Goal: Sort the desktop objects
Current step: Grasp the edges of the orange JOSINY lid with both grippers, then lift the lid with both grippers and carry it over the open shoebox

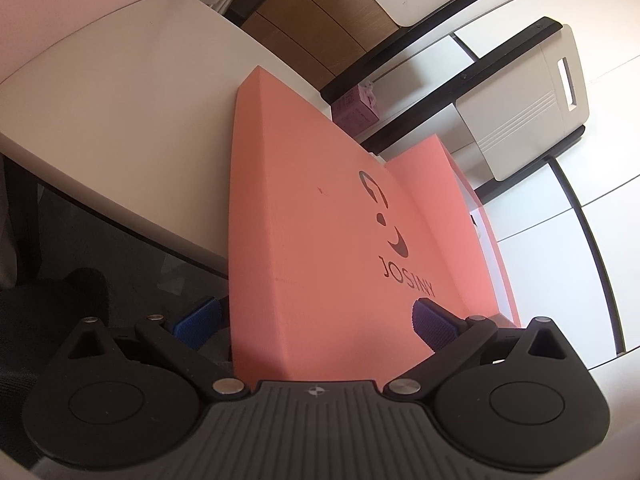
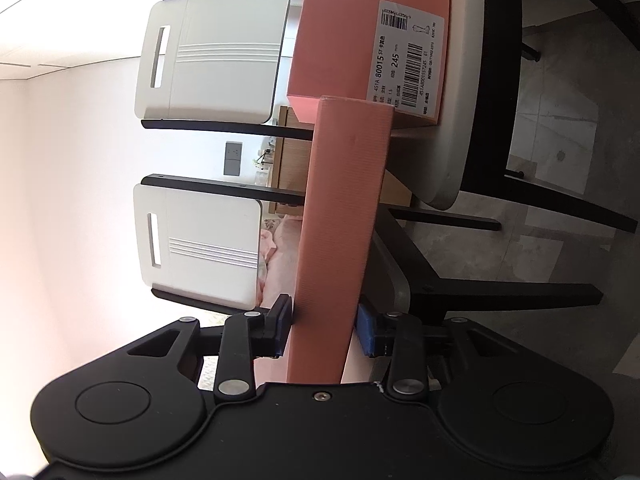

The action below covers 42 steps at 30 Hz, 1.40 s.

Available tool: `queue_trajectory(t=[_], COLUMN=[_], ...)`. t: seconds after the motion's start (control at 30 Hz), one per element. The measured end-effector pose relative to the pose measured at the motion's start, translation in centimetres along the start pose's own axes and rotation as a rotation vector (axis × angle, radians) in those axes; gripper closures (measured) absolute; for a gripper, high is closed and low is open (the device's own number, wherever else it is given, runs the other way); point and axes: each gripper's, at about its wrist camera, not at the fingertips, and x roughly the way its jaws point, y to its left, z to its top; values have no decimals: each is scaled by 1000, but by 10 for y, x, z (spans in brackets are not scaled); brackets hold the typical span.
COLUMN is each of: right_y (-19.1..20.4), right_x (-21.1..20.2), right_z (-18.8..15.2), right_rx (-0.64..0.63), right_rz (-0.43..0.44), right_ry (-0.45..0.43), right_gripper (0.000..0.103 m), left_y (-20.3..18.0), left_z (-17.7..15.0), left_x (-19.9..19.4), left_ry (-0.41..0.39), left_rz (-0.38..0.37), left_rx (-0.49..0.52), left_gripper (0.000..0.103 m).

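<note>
Left wrist view: the left gripper (image 1: 316,320) stands with its fingers (image 1: 198,322) spread wide, one either side of the salmon box lid (image 1: 320,220) marked JOSINY. The pads are not pressing on it. The lid lies tilted, overhanging the near edge of the white surface (image 1: 120,92), its far end over the open box (image 1: 432,168). The risk here: if the wide fingers close off-centre, the lid likely skews or slips off that edge.

Right wrist view: the right gripper (image 2: 324,332) has its fingers (image 2: 280,328) clamped tight on the lid's side wall (image 2: 344,208), the labelled box (image 2: 340,52) sitting beyond on the surface near its rounded corner. It looks like a one-sided pinch on thin card; a twist could crease the wall or let the lid swing. The lid could also knock the box along the surface.
</note>
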Motion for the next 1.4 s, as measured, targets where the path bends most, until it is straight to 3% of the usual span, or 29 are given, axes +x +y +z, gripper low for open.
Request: queue_trajectory(t=[0.17, 0.27, 0.4, 0.47, 0.53, 1.07, 1.4], right_y=[-2, -1, 7, 8, 8, 30, 43], right_x=[-3, -1, 1, 3, 5, 25, 11], right_z=[2, 4, 7, 8, 8, 5, 12], right_rx=[0, 2, -28, -38, -54, -203, -236], right_rz=[-16, -26, -60, -78, -92, 9, 60], right_ry=[-5, 3, 2, -10, -22, -10, 2], right_gripper=[63, 53, 47, 49, 58, 58, 58], left_y=[-6, -11, -14, -15, -17, -38, -51], left_z=[-5, -7, -10, -11, -12, -23, -28], left_x=[0, -3, -6, -8, -11, -43, -53], left_ry=[-17, -50, -83, -94, -119, -350, -412], left_rz=[42, 53, 55, 57, 57, 38, 27], left_rx=[32, 79, 118, 134, 151, 257, 269], left_gripper=[27, 28, 29, 30, 30, 29, 29])
